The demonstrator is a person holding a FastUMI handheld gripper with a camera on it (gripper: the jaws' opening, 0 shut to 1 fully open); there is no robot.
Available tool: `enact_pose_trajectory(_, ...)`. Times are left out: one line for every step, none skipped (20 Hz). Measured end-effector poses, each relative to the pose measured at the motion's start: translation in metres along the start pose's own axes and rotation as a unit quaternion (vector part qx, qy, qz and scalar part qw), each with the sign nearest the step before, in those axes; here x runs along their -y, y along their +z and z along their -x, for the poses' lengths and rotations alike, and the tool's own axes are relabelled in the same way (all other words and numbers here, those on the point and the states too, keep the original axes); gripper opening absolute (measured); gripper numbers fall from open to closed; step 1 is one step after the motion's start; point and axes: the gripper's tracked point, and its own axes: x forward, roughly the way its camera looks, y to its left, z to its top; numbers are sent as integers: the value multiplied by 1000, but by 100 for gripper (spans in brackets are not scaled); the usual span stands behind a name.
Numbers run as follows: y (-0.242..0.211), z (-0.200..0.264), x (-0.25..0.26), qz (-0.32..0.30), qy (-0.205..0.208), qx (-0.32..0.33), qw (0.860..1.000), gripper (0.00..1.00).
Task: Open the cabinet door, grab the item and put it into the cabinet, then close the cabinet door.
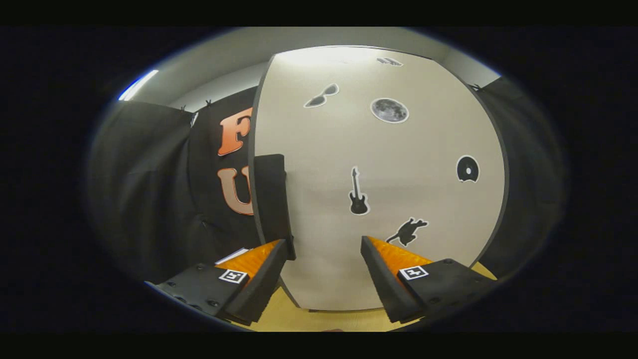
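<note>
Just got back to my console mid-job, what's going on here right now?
The hand-held gripper faces a pale cabinet door decorated with stickers, among them a guitar and a moon. Its jaws stand open with nothing between them. The left one sits close by the dark handle on the door's left edge, though actual contact cannot be told. The door looks closed, or nearly so. The cabinet stands on a yellowish surface.
</note>
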Motion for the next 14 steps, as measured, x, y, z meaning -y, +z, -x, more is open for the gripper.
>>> enact_pose_trajectory(1, -1, 0, 2, -2, 1, 1000, 95)
enact_pose_trajectory(1, -2, 0, 4, -3, 1, 1000, 96)
enact_pose_trajectory(1, -3, 0, 4, -4, 1, 1000, 95)
enact_pose_trajectory(1, -4, -1, 3, -2, -1, 1000, 95)
enact_pose_trajectory(1, -4, 0, 1, 0, -1, 1000, 95)
enact_pose_trajectory(0, -5, 2, 0, -1, -3, 1000, 95)
enact_pose_trajectory(-2, -1, 6, 1, -7, -9, 1000, 95)
enact_pose_trajectory(-4, 3, 6, -1, -4, -9, 1000, 97)
enact_pose_trajectory(-3, 10, 7, -4, -1, -5, 1000, 98)
enact_pose_trajectory(-2, 19, 8, -6, 2, 0, 1000, 98)
enact_pose_trajectory(0, 30, 11, -6, 1, 4, 1000, 98)
enact_pose_trajectory(2, 42, 16, -5, -3, 9, 1000, 98)
enact_pose_trajectory(5, 55, 21, -2, -6, 14, 1000, 98)
enact_pose_trajectory(9, 67, 26, 1, -9, 21, 1000, 98)
